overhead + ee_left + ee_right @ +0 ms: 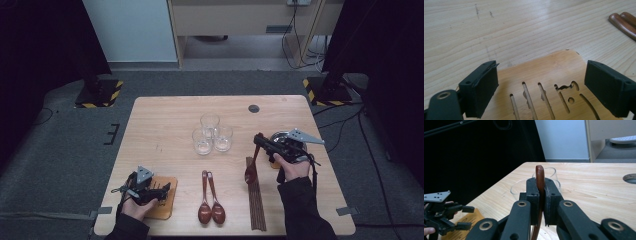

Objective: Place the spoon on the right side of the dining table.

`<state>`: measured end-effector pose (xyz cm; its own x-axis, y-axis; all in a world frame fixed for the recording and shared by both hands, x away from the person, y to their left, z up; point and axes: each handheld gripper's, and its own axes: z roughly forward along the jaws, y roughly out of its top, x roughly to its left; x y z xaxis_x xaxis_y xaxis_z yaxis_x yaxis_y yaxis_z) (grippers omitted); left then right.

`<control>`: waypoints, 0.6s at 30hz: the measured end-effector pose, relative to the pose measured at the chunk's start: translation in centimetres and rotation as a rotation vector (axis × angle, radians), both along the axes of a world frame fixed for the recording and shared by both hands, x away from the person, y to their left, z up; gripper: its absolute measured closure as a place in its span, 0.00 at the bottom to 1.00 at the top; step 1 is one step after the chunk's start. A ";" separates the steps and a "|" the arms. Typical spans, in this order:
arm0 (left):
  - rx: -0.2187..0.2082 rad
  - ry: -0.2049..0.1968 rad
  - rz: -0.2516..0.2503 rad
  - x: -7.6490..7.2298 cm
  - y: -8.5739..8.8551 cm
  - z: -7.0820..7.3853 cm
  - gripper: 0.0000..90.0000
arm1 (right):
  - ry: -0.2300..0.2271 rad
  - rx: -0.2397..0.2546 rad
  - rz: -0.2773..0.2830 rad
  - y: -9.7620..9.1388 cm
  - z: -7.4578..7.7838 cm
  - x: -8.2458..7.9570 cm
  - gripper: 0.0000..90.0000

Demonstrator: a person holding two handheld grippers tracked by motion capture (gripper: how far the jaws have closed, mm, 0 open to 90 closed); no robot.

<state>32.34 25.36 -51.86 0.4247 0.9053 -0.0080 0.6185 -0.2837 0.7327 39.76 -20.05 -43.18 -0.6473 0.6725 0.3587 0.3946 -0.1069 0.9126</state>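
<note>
We see the right gripper (258,139) clamped on a brown spoon (251,170), handle pinched between the jaws, bowl hanging low over the chopsticks (256,200) on the table (165,125). Left gripper (164,190) sits over the slotted wooden board (549,75), jaws apart, nothing between them.

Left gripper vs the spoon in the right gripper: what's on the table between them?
In the high view, two brown spoons lie side by side between the left gripper and the held spoon; the rest of that stretch is bare table.

Open claw (541,87) over slotted board (549,72) (wooden)
</note>
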 end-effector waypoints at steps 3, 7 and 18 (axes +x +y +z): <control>0.004 0.006 -0.001 0.0 0.0 -0.1 0.10 | -0.005 0.004 -0.012 -0.2 0.1 0.1 0.94; 0.026 0.008 0.001 0.0 -0.1 -0.3 0.10 | -0.019 0.004 -0.027 -0.5 0.4 0.3 0.94; 0.028 0.024 0.006 0.0 0.0 -0.8 0.09 | -0.052 0.021 -0.078 -1.2 1.2 0.9 0.94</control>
